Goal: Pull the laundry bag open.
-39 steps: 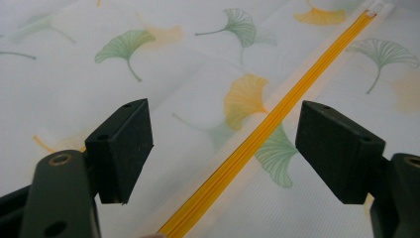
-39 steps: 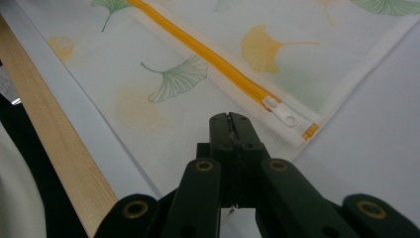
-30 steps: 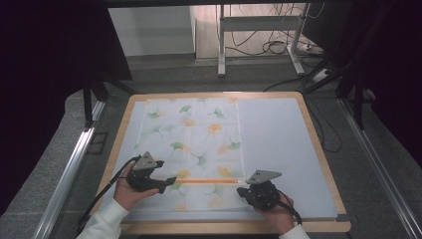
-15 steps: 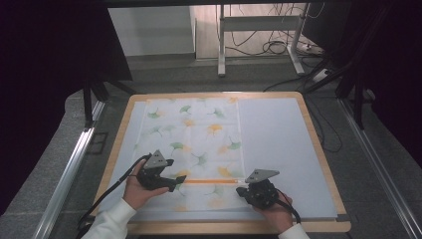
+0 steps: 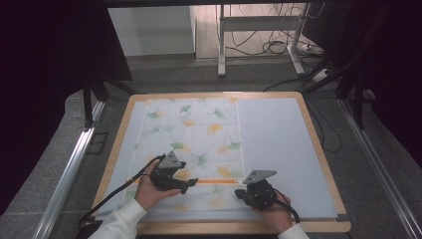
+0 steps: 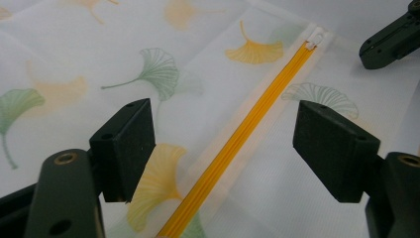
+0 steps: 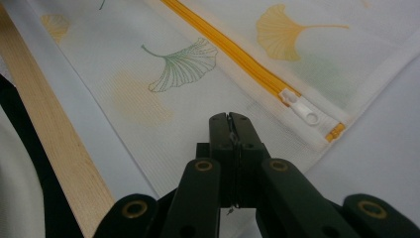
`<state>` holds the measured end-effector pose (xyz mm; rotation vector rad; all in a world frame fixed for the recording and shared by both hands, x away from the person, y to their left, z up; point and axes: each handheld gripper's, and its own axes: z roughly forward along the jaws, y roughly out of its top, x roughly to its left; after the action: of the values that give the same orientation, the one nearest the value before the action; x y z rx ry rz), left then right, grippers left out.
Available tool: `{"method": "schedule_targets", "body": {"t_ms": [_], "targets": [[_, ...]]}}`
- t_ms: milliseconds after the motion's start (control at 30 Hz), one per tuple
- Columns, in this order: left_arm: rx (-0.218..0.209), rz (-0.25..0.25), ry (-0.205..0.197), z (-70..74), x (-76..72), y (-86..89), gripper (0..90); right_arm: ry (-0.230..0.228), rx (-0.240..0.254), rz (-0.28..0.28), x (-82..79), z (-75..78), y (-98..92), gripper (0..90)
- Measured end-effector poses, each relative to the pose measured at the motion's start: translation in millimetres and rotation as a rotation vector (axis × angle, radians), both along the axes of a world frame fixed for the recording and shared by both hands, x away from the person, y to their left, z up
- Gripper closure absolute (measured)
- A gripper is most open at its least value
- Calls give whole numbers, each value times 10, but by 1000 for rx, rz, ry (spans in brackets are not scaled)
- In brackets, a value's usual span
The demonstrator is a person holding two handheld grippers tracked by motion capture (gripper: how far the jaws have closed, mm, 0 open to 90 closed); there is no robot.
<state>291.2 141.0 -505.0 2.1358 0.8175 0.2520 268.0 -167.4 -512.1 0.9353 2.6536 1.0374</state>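
Note:
A white mesh bag [image 5: 194, 134] printed with ginkgo leaves lies flat on a pale mat [image 5: 278, 134]. An orange zipper [image 5: 216, 181] runs across its near end. My left gripper [image 5: 191, 183] is open and hovers over the zipper [image 6: 247, 129], one jaw on each side and neither touching it [image 6: 223, 134]. The white zipper pull [image 6: 317, 37] sits at the far end, by the other gripper's jaws [image 6: 391, 42]. My right gripper [image 5: 240, 193] is shut, its tips [image 7: 230, 121] down on the bag's corner just short of the pull [image 7: 302, 108].
The mat lies on a wooden-edged board [image 5: 318, 144], whose edge [image 7: 54, 134] passes close to my right gripper. Metal rails [image 5: 74, 164] flank the table. A desk frame and cables [image 5: 268, 45] stand on the floor beyond.
My left hand has slid to the right along the zipper, closer to the right gripper. The right gripper has stayed where it was, still shut.

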Motion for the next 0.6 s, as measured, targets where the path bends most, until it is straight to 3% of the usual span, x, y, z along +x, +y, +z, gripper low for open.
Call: {"method": "schedule_targets", "body": {"t_ms": [200,267,600], "targets": [[4,-17,39,-8,20,-137,257,-3,3,-5,-4,13,-14,885],[-14,-27,59,-2,31,-158,260,-3,2,-5,-8,14,-16,885],[7,-70,82,-22,80,-267,251,-2,7,-8,-26,28,-29,884]]}}
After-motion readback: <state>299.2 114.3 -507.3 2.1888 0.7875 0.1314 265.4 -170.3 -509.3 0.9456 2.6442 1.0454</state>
